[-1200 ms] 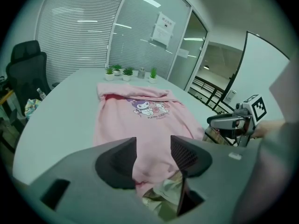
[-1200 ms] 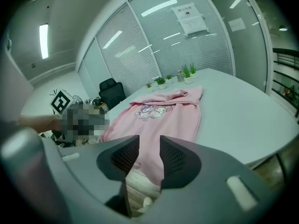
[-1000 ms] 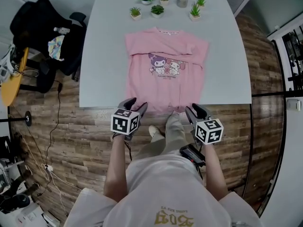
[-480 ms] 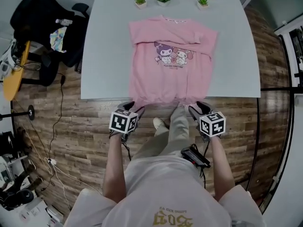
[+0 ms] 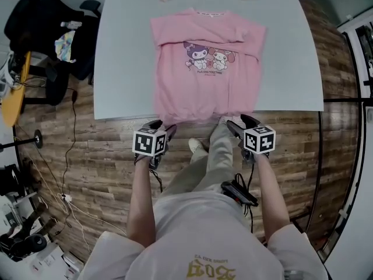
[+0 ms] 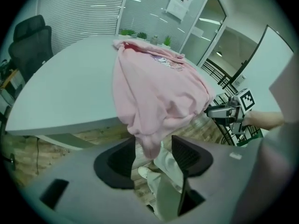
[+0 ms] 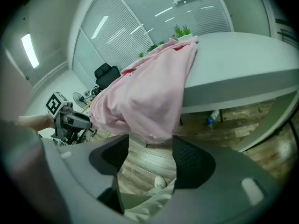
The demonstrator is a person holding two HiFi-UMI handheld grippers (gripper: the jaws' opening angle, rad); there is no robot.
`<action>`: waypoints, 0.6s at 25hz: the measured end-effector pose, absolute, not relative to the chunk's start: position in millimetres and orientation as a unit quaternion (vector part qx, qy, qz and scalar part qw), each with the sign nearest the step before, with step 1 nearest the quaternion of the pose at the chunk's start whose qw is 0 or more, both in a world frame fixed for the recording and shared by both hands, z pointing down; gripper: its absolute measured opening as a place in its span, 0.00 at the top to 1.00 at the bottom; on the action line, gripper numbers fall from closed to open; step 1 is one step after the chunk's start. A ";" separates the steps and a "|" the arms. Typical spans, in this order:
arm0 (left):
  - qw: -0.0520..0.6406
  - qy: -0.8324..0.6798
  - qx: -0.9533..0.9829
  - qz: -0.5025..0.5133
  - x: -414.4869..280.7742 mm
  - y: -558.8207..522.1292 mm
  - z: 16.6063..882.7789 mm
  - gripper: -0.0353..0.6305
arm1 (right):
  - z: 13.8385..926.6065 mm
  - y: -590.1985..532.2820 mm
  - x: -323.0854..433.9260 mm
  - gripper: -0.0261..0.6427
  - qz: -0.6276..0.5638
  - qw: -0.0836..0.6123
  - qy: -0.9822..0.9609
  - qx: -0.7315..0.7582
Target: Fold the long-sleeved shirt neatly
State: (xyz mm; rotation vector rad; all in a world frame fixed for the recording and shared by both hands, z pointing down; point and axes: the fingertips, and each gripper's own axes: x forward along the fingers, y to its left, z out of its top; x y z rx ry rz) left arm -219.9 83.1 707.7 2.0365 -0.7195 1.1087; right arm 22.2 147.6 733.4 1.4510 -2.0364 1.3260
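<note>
Pink shirt (image 5: pixel 204 63) flat on the desk (image 5: pixel 122 69), print up, hem draped over the 6 o'clock edge. Left claw (image 5: pixel 162 128) at the hem's 7 o'clock corner, spread, fabric dangling loose between the jaws. Right claw (image 5: pixel 240 121) at 5 o'clock, jaws just opened wide, hem at the tips, unpinched.

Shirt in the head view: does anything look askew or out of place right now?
Yes. The pink shirt lies too close to the person. Its hem hangs bunched over the near edge of the table instead of lying flat, so the bottom looks rumpled and uneven. Nothing looks torn or spilled.
</note>
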 end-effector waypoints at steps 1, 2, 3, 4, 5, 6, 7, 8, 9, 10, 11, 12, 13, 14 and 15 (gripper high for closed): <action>0.351 -0.283 0.784 0.428 -221.6 82.0 709.0 0.57 | 738.2 146.8 23.8 0.53 0.468 0.154 -0.705 0.510; 0.352 -0.287 0.782 0.427 -222.9 80.9 709.7 0.56 | 742.7 146.7 24.6 0.51 0.472 0.155 -0.701 0.511; 0.355 -0.290 0.781 0.425 -223.4 79.7 709.9 0.56 | 746.2 146.9 24.7 0.50 0.475 0.157 -0.700 0.510; 0.358 -0.291 0.781 0.421 -223.0 78.5 709.7 0.56 | 748.1 147.0 24.3 0.48 0.475 0.157 -0.700 0.509; 0.361 -0.291 0.782 0.417 -222.0 77.4 709.4 0.55 | 748.6 146.6 23.8 0.48 0.476 0.154 -0.702 0.507; 0.364 -0.290 0.783 0.413 -220.3 76.3 709.3 0.55 | 747.5 145.2 23.2 0.48 0.477 0.146 -0.703 0.506; 0.367 -0.289 0.784 0.409 -218.4 75.1 709.8 0.55 | 745.3 143.0 22.7 0.48 0.479 0.134 -0.704 0.506; 0.370 -0.288 0.785 0.405 -216.5 73.8 710.5 0.55 | 742.4 140.4 22.4 0.50 0.481 0.121 -0.705 0.506; 0.373 -0.287 0.785 0.403 -214.9 72.6 711.4 0.56 | 739.5 138.1 22.2 0.55 0.482 0.111 -0.706 0.507; 0.374 -0.287 0.785 0.402 -213.9 71.6 712.1 0.58 | 737.3 137.0 21.7 0.58 0.483 0.104 -0.706 0.507; 0.374 -0.287 0.784 0.404 -213.3 71.2 712.7 0.61 | 735.7 137.1 20.9 0.61 0.483 0.103 -0.707 0.506; 0.370 -0.284 0.784 0.410 -213.5 71.7 713.1 0.65 | 734.3 138.2 19.8 0.63 0.484 0.103 -0.710 0.502; 0.361 -0.280 0.783 0.422 -214.6 73.1 713.3 0.68 | 732.5 139.3 18.8 0.69 0.484 0.101 -0.712 0.498; 0.349 -0.275 0.783 0.436 -216.5 74.8 713.2 0.73 | 730.1 139.9 18.1 0.76 0.486 0.096 -0.714 0.495; 0.338 -0.269 0.782 0.449 -218.4 76.4 712.5 0.76 | 727.7 140.0 18.0 0.81 0.487 0.088 -0.715 0.494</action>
